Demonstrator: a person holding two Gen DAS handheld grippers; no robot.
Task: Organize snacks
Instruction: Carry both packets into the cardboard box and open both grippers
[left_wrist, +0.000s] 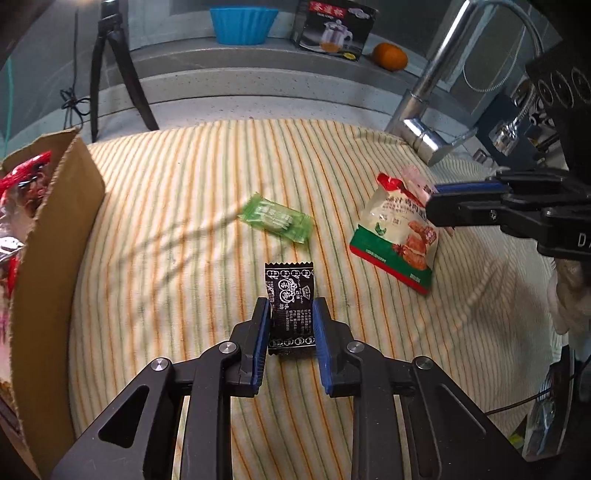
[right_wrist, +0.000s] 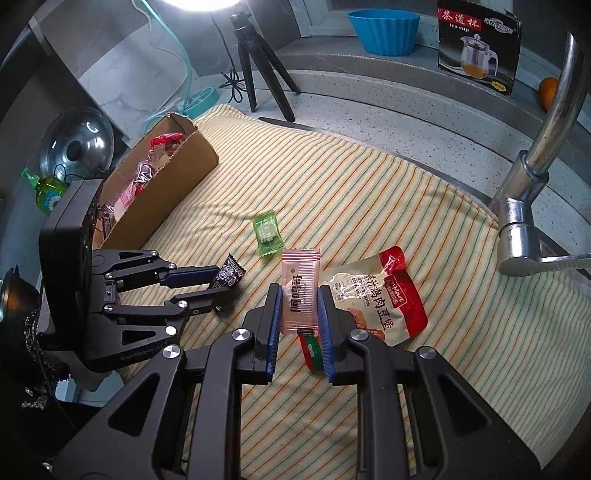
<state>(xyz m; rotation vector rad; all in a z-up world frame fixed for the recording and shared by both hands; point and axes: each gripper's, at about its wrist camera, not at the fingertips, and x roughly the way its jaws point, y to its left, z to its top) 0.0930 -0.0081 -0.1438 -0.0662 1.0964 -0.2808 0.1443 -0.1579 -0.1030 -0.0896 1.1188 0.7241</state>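
My left gripper (left_wrist: 290, 306) is shut on a black candy packet (left_wrist: 290, 295), held above the striped cloth (left_wrist: 184, 206); it also shows in the right wrist view (right_wrist: 229, 275). My right gripper (right_wrist: 299, 291) is shut on a pink sachet (right_wrist: 300, 284), above a large white, red and green snack pouch (right_wrist: 373, 291). That pouch (left_wrist: 397, 236) and a green candy (left_wrist: 277, 218) lie on the cloth. The green candy also shows in the right wrist view (right_wrist: 266, 236). A cardboard box (right_wrist: 162, 192) with several snacks inside stands at the left.
A chrome faucet (right_wrist: 532, 192) stands at the right edge of the cloth. A black tripod (right_wrist: 258, 59), a blue bowl (right_wrist: 384, 29), a tea cup box (right_wrist: 476, 48) and an orange (left_wrist: 389, 55) sit on the ledge behind. A pot lid (right_wrist: 75, 147) and soap bottle (right_wrist: 48, 190) stand left.
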